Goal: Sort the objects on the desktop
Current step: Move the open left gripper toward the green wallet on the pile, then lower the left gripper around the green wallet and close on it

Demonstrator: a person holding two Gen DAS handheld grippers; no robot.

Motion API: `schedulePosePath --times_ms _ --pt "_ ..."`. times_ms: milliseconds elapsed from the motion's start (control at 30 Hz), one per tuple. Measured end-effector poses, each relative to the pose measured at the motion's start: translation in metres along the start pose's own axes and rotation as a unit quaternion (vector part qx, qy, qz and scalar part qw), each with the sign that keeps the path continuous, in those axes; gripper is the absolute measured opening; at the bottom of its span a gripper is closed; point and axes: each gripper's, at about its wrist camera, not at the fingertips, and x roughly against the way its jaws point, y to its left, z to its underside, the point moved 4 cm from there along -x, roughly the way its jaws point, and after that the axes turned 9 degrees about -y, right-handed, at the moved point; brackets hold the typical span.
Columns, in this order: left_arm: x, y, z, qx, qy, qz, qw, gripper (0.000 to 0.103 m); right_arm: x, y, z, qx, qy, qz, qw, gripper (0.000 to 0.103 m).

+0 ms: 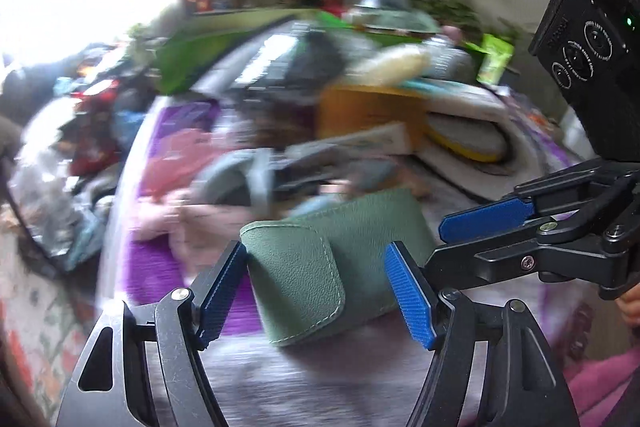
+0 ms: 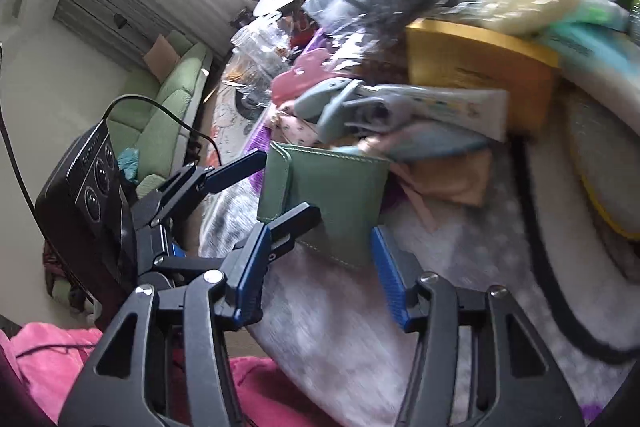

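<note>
The wallet [image 1: 320, 267] is sage green leather with pale stitching. Both grippers' pads [image 1: 412, 297] are bright blue on black frames. Behind lie a mustard-yellow box [image 2: 480, 75] and a purple cloth [image 1: 188, 119].

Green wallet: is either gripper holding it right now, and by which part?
Neither. The green wallet lies between the open jaws of the left gripper and of the right gripper, pads clear of its edges.

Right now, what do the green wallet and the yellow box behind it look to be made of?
Green wallet: leather or a faux leather, going by the pebbled matte grain and pale stitched edges. Yellow box: probably card or paperboard, matte with flat faces and sharp corners; blur leaves it uncertain.
</note>
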Motion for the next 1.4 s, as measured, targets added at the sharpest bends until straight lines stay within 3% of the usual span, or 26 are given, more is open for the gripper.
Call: schedulePosePath --times_ms 133,267,467,700,900,1133,1400 --pt "-0.006 -0.019 -0.003 0.011 0.007 0.049 0.9987 0.071 0.027 -0.016 0.015 -0.027 -0.014 0.022 0.999 0.054" --pt "-0.012 -0.015 -0.002 0.039 0.022 0.042 0.9981 0.071 0.044 -0.032 0.023 -0.019 -0.034 0.096 0.995 0.054" --pt "-0.002 0.004 0.008 0.063 0.040 0.019 0.9970 0.071 0.036 -0.029 0.034 -0.018 -0.019 0.076 0.997 0.054" --pt "0.003 -0.008 0.010 0.043 0.038 0.030 0.9979 0.071 0.016 -0.027 0.040 -0.037 -0.005 0.074 0.997 0.054" --pt "-0.003 -0.010 0.008 0.035 0.043 0.033 0.9979 0.064 0.015 -0.026 0.033 -0.052 -0.014 0.082 0.995 0.053" --pt "-0.005 -0.015 0.008 0.028 0.044 0.031 0.9982 0.059 0.010 -0.024 0.027 -0.038 -0.017 0.101 0.994 0.041" --pt "-0.004 -0.017 0.009 0.024 0.037 0.024 0.9987 0.059 0.010 -0.028 0.025 -0.037 -0.016 0.099 0.994 0.040"
